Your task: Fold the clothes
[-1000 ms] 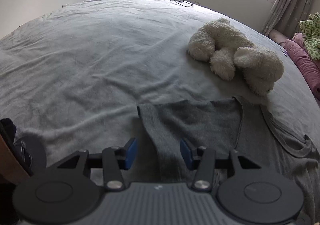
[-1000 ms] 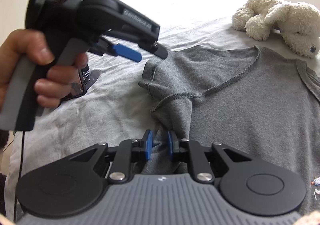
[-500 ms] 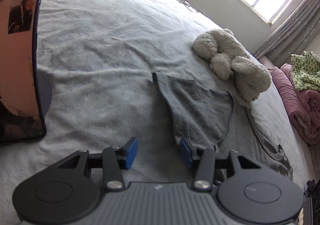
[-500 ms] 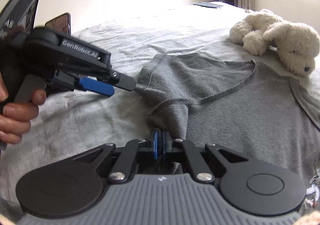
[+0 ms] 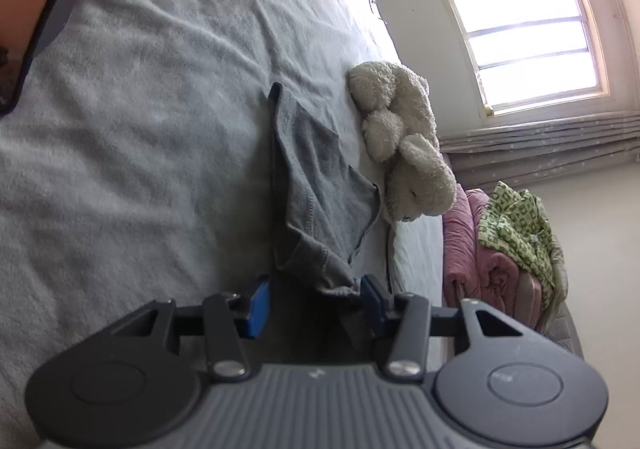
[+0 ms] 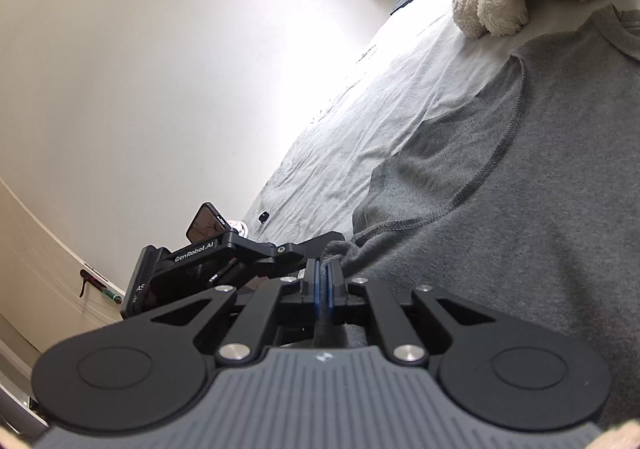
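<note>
1. Left wrist view only: a window [image 5: 524,29] with curtains, plus a pink blanket [image 5: 480,249] and a green patterned cloth [image 5: 520,229] stacked beyond the bed's [image 5: 140,129] far edge.
2. Right wrist view only: a bare wall [image 6: 160,69], a phone [image 6: 206,223] mounted on the left hand-held gripper [image 6: 320,239], and a small dark object [image 6: 264,216] on the sheet.
3. Both views: a white plush dog [image 5: 400,137] at the far end of the bed, just beside the grey T-shirt [image 5: 316,177].
4. The left hand-held gripper [image 5: 314,299] has its blue pads apart; a bunched sleeve edge lies between them, touching the right pad.
5. The right hand-held gripper [image 6: 322,285] is together, clamped on a fold of the T-shirt.
6. The T-shirt [image 6: 520,189] lies spread on the bed, heather grey with dark overlock seams; its near sleeve is lifted and wrinkled towards both grippers.
</note>
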Demonstrator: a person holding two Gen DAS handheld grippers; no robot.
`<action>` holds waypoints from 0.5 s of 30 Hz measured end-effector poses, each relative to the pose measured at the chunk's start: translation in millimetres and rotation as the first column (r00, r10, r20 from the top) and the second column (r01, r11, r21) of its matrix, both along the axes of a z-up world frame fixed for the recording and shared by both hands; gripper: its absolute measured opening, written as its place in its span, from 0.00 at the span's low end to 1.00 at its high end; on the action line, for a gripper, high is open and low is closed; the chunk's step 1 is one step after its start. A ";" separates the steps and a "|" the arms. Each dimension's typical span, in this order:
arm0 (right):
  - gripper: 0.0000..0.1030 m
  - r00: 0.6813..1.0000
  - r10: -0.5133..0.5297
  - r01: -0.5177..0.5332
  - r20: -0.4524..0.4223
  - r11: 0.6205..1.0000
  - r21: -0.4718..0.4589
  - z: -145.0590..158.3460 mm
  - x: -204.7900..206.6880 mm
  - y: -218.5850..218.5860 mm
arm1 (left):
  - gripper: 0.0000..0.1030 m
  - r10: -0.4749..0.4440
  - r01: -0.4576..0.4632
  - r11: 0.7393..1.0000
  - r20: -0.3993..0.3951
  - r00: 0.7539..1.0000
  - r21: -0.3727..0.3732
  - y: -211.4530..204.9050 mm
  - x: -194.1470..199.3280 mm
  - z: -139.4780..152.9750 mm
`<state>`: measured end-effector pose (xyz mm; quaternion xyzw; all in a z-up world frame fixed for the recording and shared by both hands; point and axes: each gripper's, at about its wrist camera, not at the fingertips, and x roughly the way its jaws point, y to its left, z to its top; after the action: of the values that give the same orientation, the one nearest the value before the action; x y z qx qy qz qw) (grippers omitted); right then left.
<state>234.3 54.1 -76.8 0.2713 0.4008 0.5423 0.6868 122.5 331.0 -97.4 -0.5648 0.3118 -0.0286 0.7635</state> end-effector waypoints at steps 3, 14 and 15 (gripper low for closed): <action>0.06 1.000 0.005 -0.005 -0.029 1.000 0.009 -2.0 1.4 1.6 | 0.47 0.021 -0.019 0.997 0.021 1.000 -0.071 -3.2 1.0 -4.7; 0.14 1.000 -0.010 0.011 0.012 0.996 -0.091 -0.3 -0.6 11.5 | 0.04 0.098 -0.079 0.929 -0.035 0.995 0.361 -29.3 6.0 35.9; 0.14 1.000 -0.016 0.019 0.027 0.994 -0.111 0.6 -1.0 12.3 | 0.04 0.095 -0.068 0.903 -0.045 0.994 0.424 -34.1 8.3 41.4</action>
<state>233.2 66.4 -76.2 0.2291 0.4191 0.5164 0.7107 130.8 296.9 -56.0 -0.3996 0.3112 0.0896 0.8576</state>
